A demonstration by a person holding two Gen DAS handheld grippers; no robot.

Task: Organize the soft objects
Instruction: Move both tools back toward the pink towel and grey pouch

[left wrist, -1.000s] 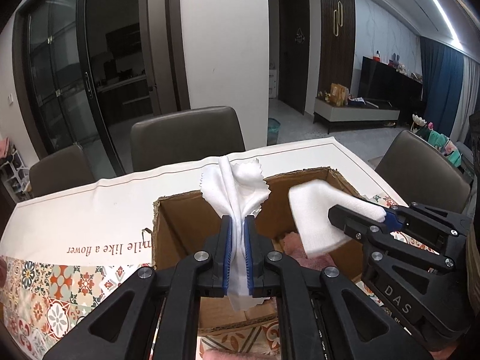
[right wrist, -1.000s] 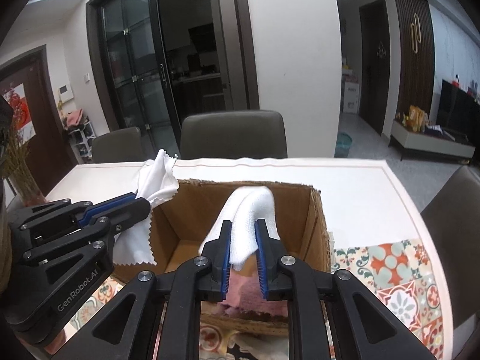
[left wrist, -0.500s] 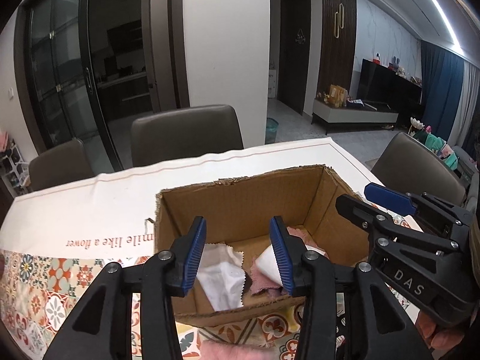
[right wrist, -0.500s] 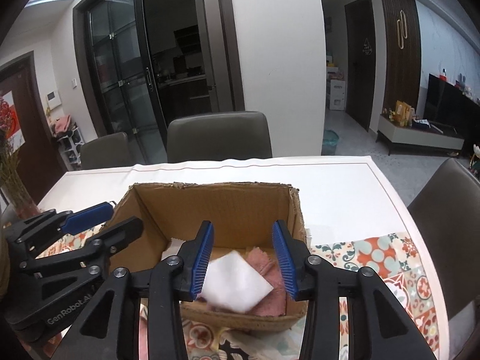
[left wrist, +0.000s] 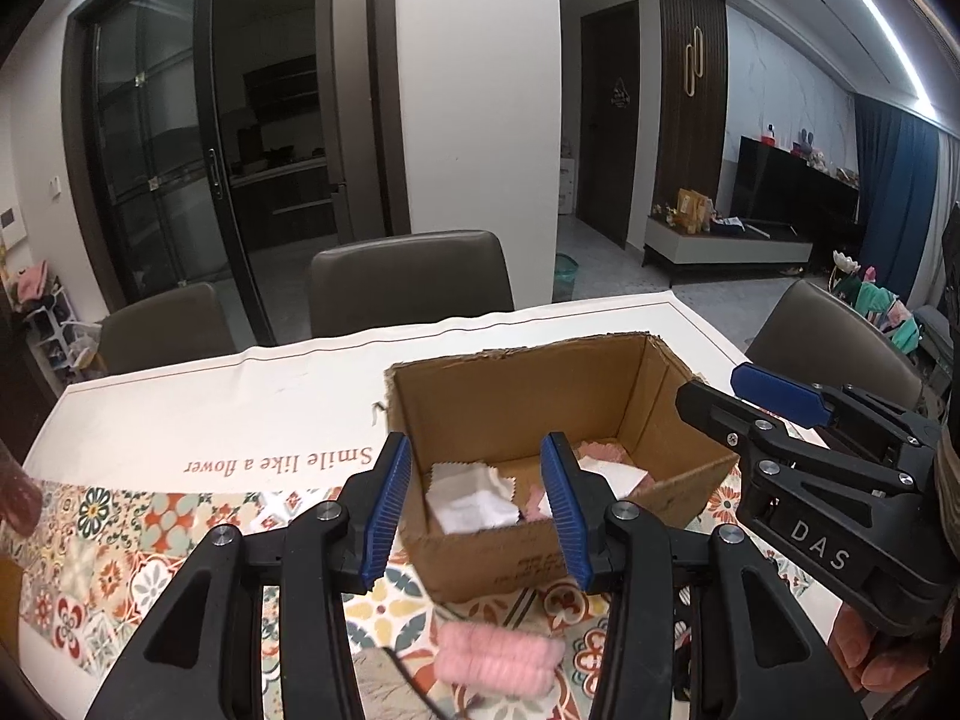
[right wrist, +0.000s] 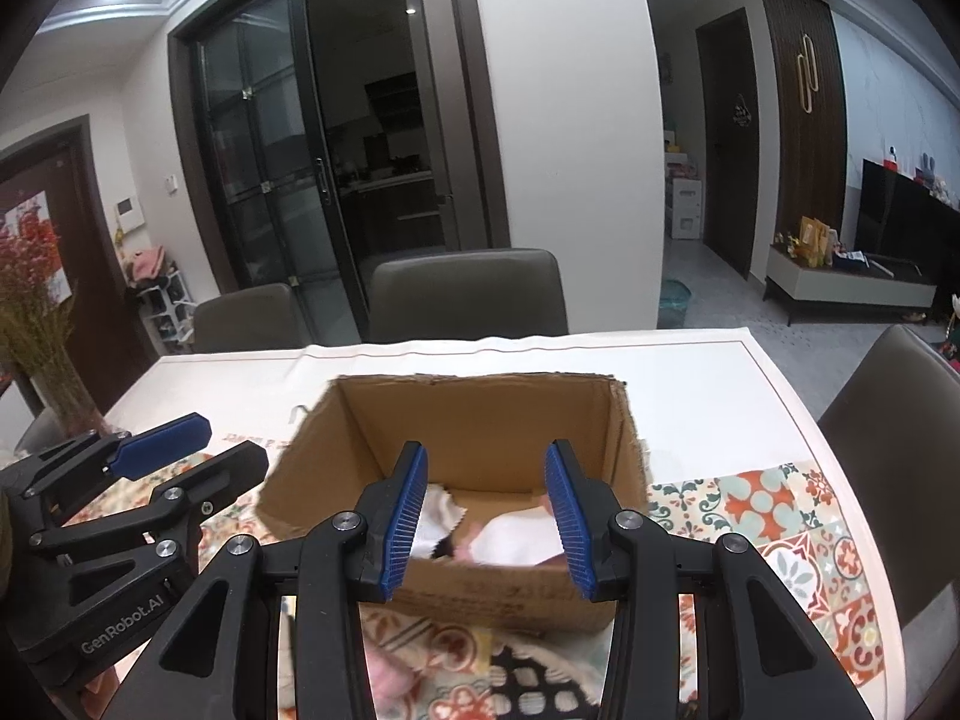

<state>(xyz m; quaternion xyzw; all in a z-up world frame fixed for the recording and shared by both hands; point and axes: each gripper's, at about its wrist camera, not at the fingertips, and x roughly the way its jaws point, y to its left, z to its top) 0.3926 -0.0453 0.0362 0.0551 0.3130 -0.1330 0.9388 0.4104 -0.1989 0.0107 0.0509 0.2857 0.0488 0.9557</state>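
Note:
An open cardboard box (left wrist: 516,402) (right wrist: 480,420) stands on the table. Inside it lie a white zigzag-edged cloth (left wrist: 471,495) (right wrist: 435,510), a folded white cloth (left wrist: 612,474) (right wrist: 519,537) and pink fabric (left wrist: 600,453). My left gripper (left wrist: 477,510) is open and empty, in front of the box's near wall. My right gripper (right wrist: 486,519) is open and empty too, also at the near wall; it shows in the left wrist view (left wrist: 744,402) to the right of the box. A pink fuzzy roll (left wrist: 498,657) lies on the table in front of the box.
The table carries a white cloth with lettering (left wrist: 276,462) and a patterned tile-print runner (left wrist: 120,540) (right wrist: 780,516). Dark chairs (left wrist: 408,276) (right wrist: 894,420) stand around the table. A black mesh item (right wrist: 534,684) and pink fabric (right wrist: 390,675) lie near the front edge.
Both grippers opened and let their white cloths drop into the box. Both have drawn back toward the near side of the box.

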